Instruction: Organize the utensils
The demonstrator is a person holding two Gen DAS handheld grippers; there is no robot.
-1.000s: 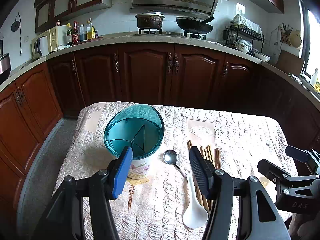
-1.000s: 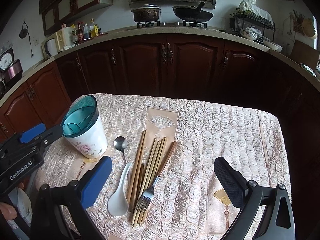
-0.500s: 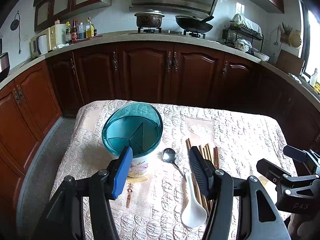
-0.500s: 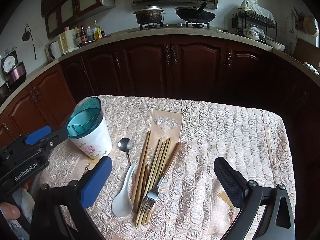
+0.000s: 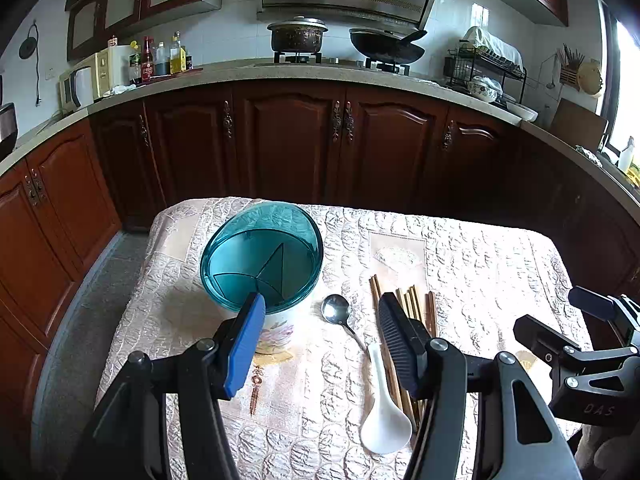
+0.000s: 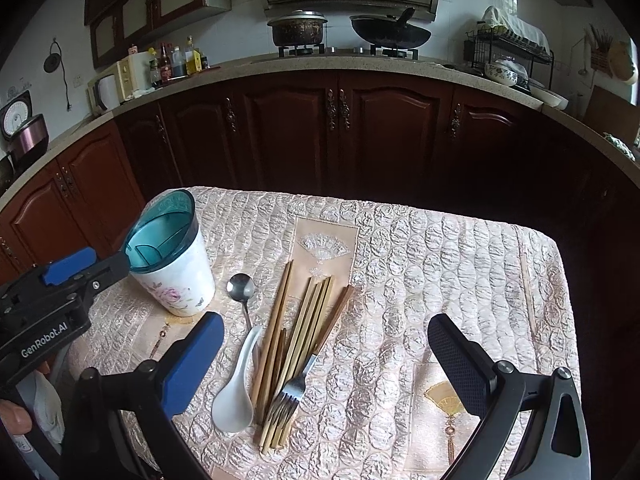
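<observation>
Right wrist view: right gripper (image 6: pixel 326 354) fingers spread, empty; chopsticks (image 6: pixel 298 336), fork (image 6: pixel 294 390), spoons between them. Left gripper (image 5: pixel 320 334) released, holder (image 5: pixel 262 258) just beyond blue finger.

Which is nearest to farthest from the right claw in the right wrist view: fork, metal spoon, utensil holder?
From the right claw:
1. Fork, lying between the fingers, on the chopsticks.
2. Metal spoon, further ahead, left of the chopsticks.
3. Utensil holder, far left, beside the left claw.
</observation>
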